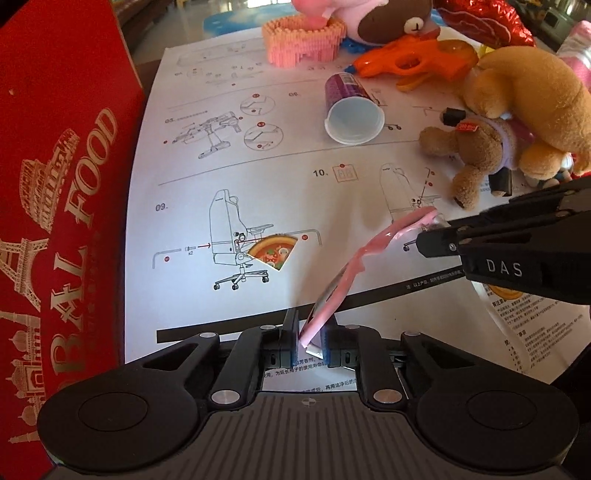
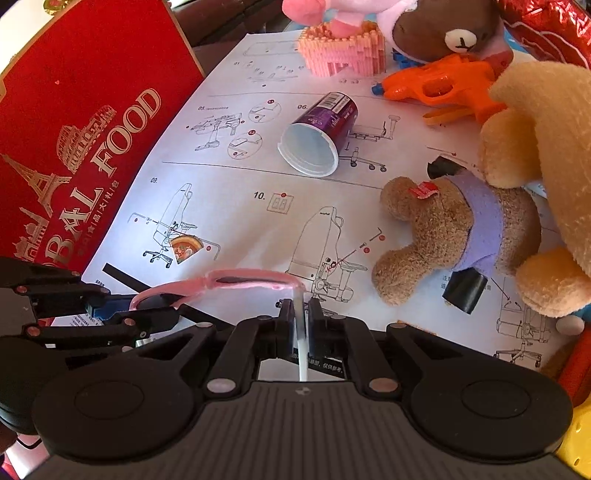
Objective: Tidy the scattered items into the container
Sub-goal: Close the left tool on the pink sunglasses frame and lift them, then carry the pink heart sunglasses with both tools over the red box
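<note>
Glasses with a pink frame (image 1: 345,273) hang in the air between my two tongs, clear of the big white instruction sheet (image 1: 258,206) beneath them. My left gripper (image 1: 309,341) has one end of the frame between its fingers, the pads pressed against the pink edge where a bit of the lens shows. My right gripper (image 2: 299,325) is clenched on the other end, with a pale arm of the glasses running straight down through its narrow gap; in the left wrist view that gripper reaches in from the right and meets the frame's upper end. In the right wrist view the pink frame arches from my own fingers across to the left gripper (image 2: 110,314), which comes in low on the left.

Under the glasses, a small pizza-slice card (image 1: 274,253) lies flat on the sheet, over a printed chair drawing. Farther out, a purple cup (image 2: 317,136) lies on its side with its white mouth facing me. To the right of it, a small brown teddy bear in a lilac top (image 2: 454,236) lies on the paper, touching a larger tan plush toy (image 2: 539,177). Behind them sit an orange toy pistol (image 2: 439,88), a pink block-built figure (image 2: 343,51) and a dark brown plush (image 2: 443,33).

Along the left edge of the sheet stands a red box with gold lettering (image 1: 62,184), its wall upright beside the paper.
</note>
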